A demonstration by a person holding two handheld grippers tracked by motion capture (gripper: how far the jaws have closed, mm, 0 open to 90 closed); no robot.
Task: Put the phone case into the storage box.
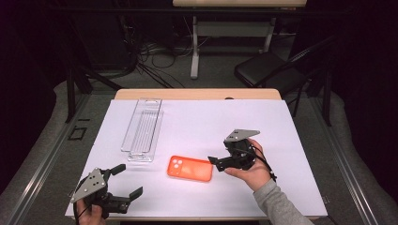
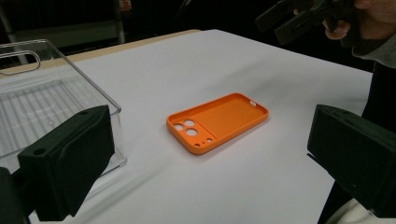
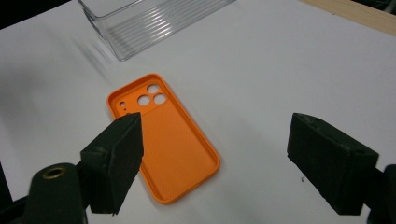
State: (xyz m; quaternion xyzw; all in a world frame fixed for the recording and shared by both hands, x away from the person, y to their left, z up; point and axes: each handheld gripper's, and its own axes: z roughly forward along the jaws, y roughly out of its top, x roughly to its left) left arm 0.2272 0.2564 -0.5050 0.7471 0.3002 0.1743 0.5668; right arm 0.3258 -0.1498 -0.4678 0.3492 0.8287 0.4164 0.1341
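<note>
An orange phone case (image 1: pixel 190 168) lies flat on the white sheet, hollow side up, its camera holes toward the left. My right gripper (image 1: pixel 215 161) hovers just right of the case, pointing left at it; its jaws stand open and empty. In the right gripper view the case (image 3: pixel 163 149) lies below and between the spread jaws of that gripper (image 3: pixel 215 130). My left gripper (image 1: pixel 129 179) sits near the front left corner, open, holding nothing. Seen along the wide-apart jaws of the left gripper (image 2: pixel 210 144), the case (image 2: pixel 217 122) lies ahead of them, and the right gripper (image 2: pixel 292 18) is at the top right.
A clear plastic tray (image 1: pixel 143 129) lies left of the case, reaching toward the back of the white sheet (image 1: pixel 211 117); it is also in the left gripper view (image 2: pixel 42 93). A black chair (image 1: pixel 263 70) stands behind the table.
</note>
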